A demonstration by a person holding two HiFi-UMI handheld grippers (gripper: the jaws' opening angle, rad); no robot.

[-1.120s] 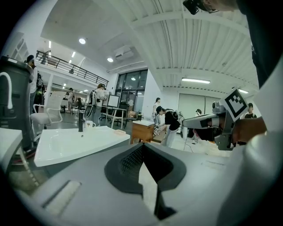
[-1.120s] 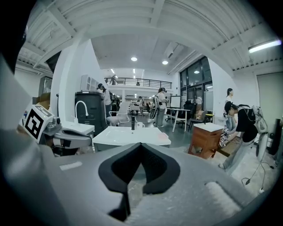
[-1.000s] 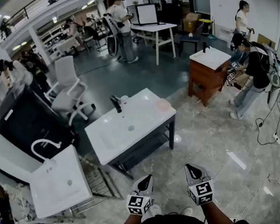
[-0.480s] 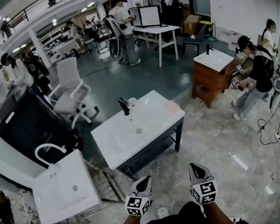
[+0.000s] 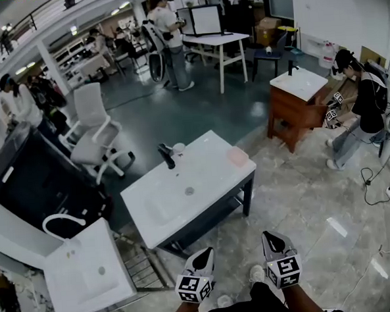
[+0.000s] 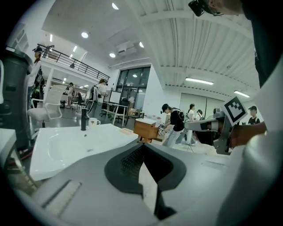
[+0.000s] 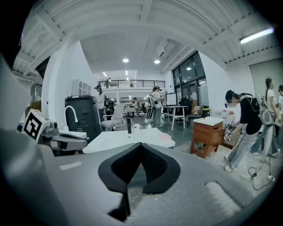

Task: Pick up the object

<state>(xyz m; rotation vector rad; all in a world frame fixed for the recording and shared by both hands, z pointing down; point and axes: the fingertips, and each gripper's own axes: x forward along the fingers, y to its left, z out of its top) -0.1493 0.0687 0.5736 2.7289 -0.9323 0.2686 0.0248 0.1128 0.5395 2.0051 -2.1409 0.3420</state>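
A white sink counter (image 5: 203, 188) stands ahead of me on dark legs. On it are a black faucet (image 5: 166, 155), a white cup (image 5: 178, 148) and a flat pink object (image 5: 238, 156) near its right corner. My left gripper (image 5: 205, 253) and right gripper (image 5: 268, 236) are side by side at the bottom of the head view, just short of the counter's near edge. Both are shut with nothing between the jaws. The left gripper view has the faucet (image 6: 83, 119) and pink object (image 6: 128, 130) beyond the shut gripper (image 6: 142, 148). The right gripper (image 7: 140, 145) points at the counter (image 7: 115, 140).
A second white sink (image 5: 83, 271) with a curved white faucet sits at the lower left, beside a metal rack (image 5: 146, 267). A white office chair (image 5: 95, 132) and a dark cabinet (image 5: 32, 182) stand left. At the right a person (image 5: 363, 105) works at a wooden sink cabinet (image 5: 297, 103); cables (image 5: 378, 180) lie on the floor.
Both grippers have moved forward together, and the white sink counter now lies closer to their tips. The people around the wooden cabinet at the right have shifted. Both jaws stay shut.
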